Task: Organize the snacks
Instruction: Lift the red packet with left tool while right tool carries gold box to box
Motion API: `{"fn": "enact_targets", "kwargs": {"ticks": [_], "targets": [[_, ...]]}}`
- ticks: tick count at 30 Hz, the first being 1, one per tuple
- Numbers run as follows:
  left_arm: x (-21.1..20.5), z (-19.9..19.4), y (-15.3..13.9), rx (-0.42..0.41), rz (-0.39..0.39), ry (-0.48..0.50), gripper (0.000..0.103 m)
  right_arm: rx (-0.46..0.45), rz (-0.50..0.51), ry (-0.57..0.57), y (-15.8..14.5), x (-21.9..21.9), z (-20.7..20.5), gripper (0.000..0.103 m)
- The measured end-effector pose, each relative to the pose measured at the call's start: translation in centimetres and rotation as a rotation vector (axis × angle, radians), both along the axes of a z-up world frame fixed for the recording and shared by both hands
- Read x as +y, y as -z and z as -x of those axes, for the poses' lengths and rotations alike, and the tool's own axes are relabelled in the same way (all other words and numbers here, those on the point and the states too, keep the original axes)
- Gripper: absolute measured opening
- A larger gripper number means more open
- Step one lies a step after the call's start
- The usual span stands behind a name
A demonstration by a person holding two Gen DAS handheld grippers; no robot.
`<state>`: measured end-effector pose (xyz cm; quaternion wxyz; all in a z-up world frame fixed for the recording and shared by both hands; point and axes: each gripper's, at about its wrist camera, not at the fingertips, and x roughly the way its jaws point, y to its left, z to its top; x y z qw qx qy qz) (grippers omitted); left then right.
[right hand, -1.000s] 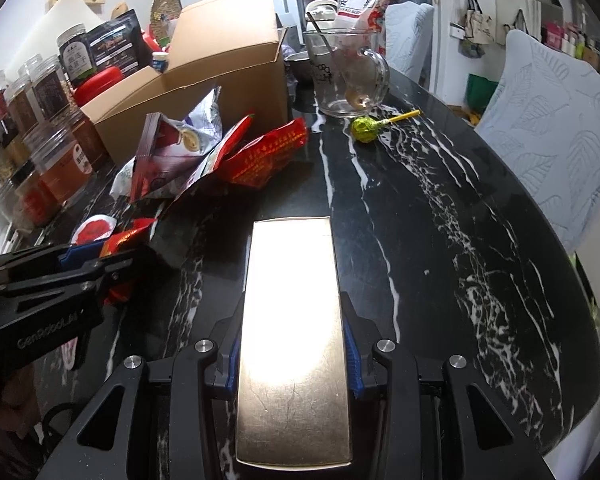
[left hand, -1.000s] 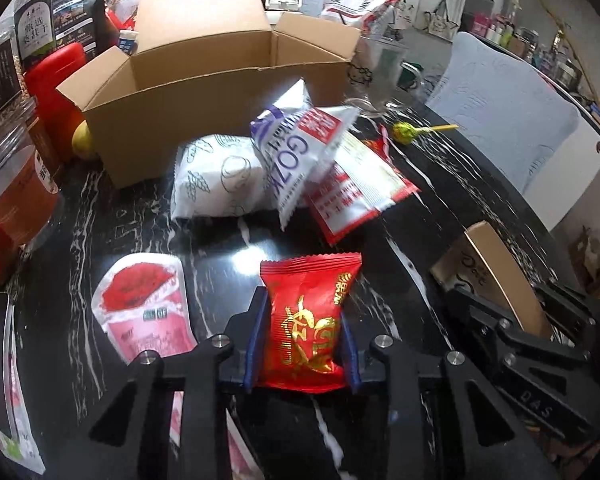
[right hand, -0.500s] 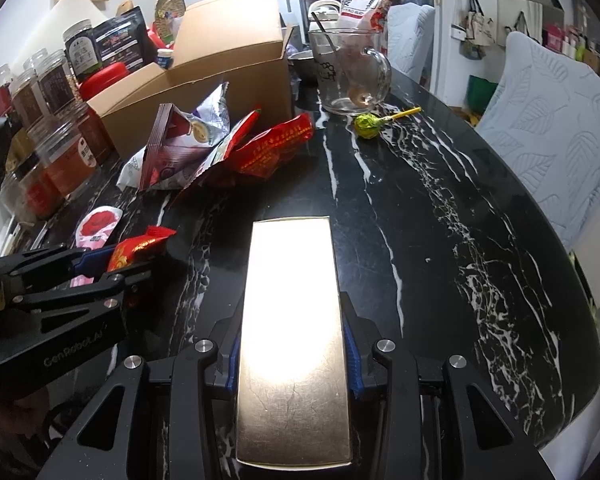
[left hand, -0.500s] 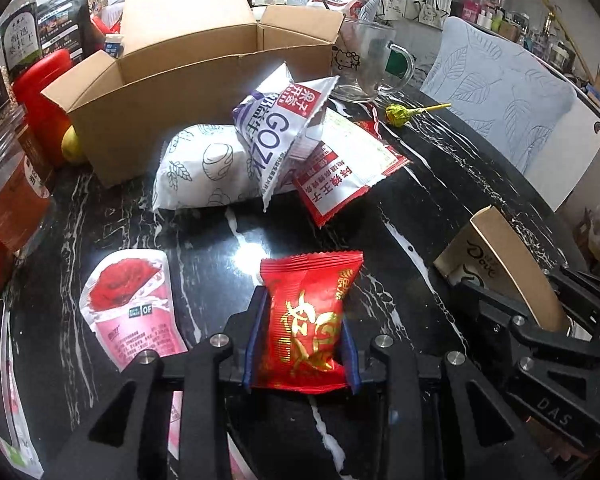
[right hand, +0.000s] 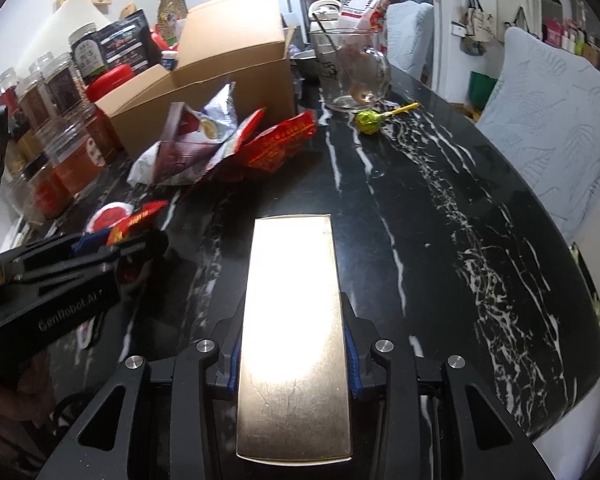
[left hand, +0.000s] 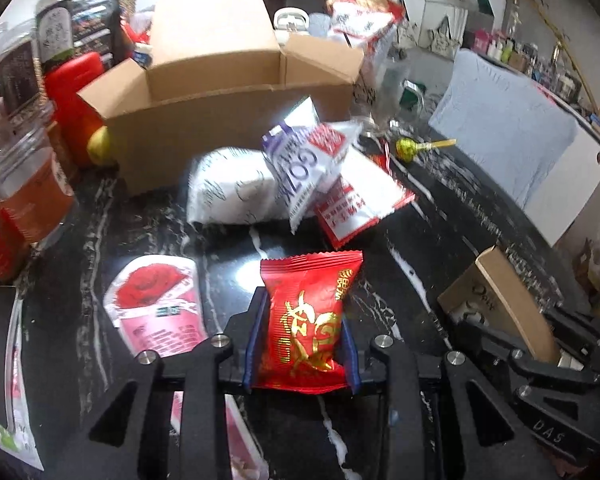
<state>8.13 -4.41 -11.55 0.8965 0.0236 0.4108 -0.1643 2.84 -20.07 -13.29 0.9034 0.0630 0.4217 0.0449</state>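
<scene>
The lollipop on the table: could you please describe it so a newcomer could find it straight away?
Start at the open cardboard box at the back of the black marble table. Right of it stands a glass mug; the lollipop lies just before it, the only green-wrapped ball on a yellow stick.

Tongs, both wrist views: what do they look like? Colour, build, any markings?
Both are black plastic with triangular cut-outs in the finger arms and silver screw heads at the pivots. The left tongs and the right tongs have blue pads on the inner finger faces. Seen from the other camera, the left body carries raised "GenRobot.AI" lettering and the right shows "DAS". No cables or sleeves are visible.
</scene>
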Motion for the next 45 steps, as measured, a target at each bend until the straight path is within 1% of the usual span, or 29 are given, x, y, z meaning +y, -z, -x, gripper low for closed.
{"fn": "enact_targets", "kwargs": {"ticks": [11, 15, 19, 24, 28, 34, 41, 45], "targets": [[1.9, 2.3, -5.3, -0.143, 0.05, -0.059, 0.032, -0.089, -0.051, -0.085, -2.7, 1.5, 0.7, 0.038], [2.2, 2.3, -6.5, -0.176, 0.059, -0.064, 0.032, -0.135, -0.05, -0.099, -4.1, 1.9, 0.8, 0.038], [2.2, 1.9, -7.4, -0.19, 0.071, -0.051, 0.032, -0.161, -0.052, -0.113, -5.3, 2.0, 0.4, 0.038], [2.2, 0.5, -8.3, -0.206, 0.106, -0.033, 0.032, -0.198, -0.053, -0.133, -6.8, 1.9, -0.8, 0.038], [2.2, -0.9, -8.9, -0.228, 0.113, -0.024, 0.032, -0.222, -0.045, -0.148, -7.9, 2.1, -2.1, 0.038], [2.9, -3.6, -10.2, -0.261, 0.144, -0.038, 0.032, -0.247, -0.039, -0.192, -9.2, 2.7, -4.5, 0.038], [3.0, -7.2, -12.6, -0.337, 0.133, -0.053, 0.032, -0.3, -0.049, -0.245, -11.9, 3.5, -8.6, 0.038], [3.3, -9.6, -13.8, -0.369, 0.132, -0.064, 0.032, -0.35, -0.021, -0.265, -13.5, 4.3, -11.1, 0.038]]}}
